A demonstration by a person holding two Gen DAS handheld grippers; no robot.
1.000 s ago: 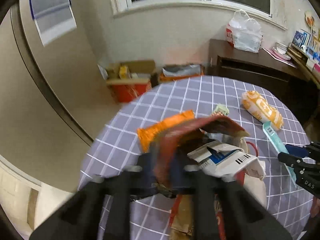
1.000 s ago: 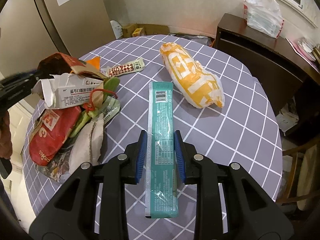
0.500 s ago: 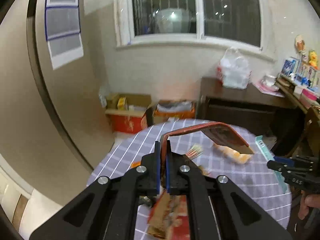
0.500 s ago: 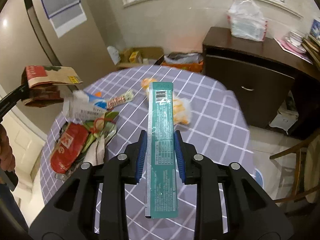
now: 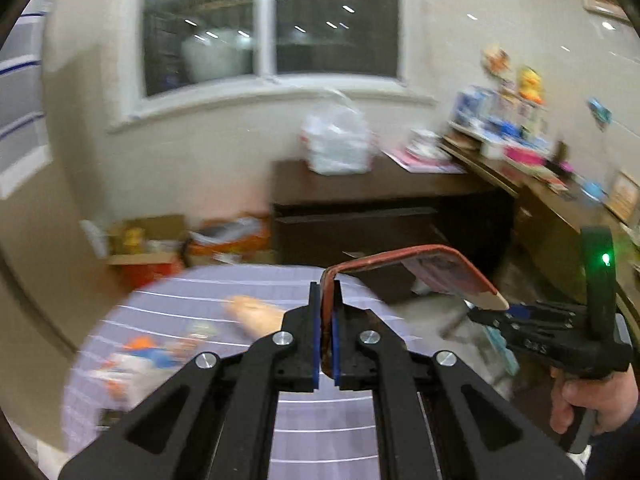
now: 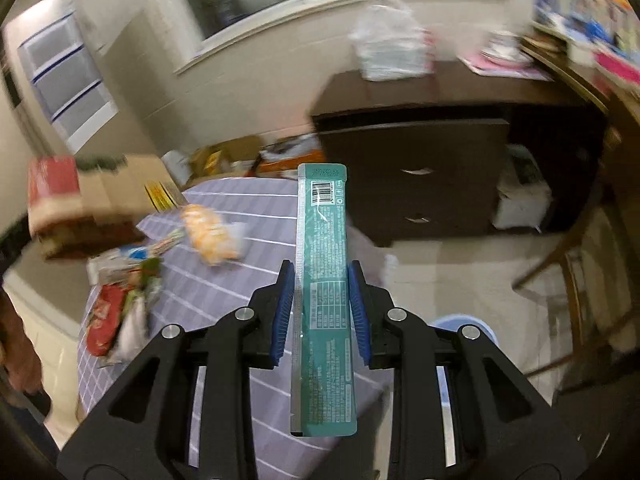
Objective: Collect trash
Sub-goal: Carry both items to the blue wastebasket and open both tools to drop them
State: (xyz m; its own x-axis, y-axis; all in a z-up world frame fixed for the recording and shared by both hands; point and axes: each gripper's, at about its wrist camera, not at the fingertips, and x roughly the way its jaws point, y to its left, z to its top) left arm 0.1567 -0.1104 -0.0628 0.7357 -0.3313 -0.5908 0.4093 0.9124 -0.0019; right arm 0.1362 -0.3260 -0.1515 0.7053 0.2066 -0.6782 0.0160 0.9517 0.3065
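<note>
A glossy teal foil wrapper [image 6: 325, 280] sat between ribbed blue rubber pads [image 6: 282, 312] on matt black plastic fingers. A creased red paper packet [image 5: 420, 268] looked dull. The checked tablecloth [image 6: 224, 280] seemed smooth; the far cabinet [image 6: 420, 168] was dark polished wood.

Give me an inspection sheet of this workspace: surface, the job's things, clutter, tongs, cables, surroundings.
Surface: round table under a checked purple cloth.
Job's things: teal wrapper and a folded red-brown wrapper, both lifted clear of the table.
Clutter: orange bag and a blurred trash pile remain on the cloth.
Tongs: left tongs shut on the red-brown wrapper; right tongs shut on the teal wrapper.
Cables: nothing seen.
Surroundings: dark cabinet bearing a white plastic bag, dark window, boxes on the floor, blue bin partly hidden below the right tongs.
</note>
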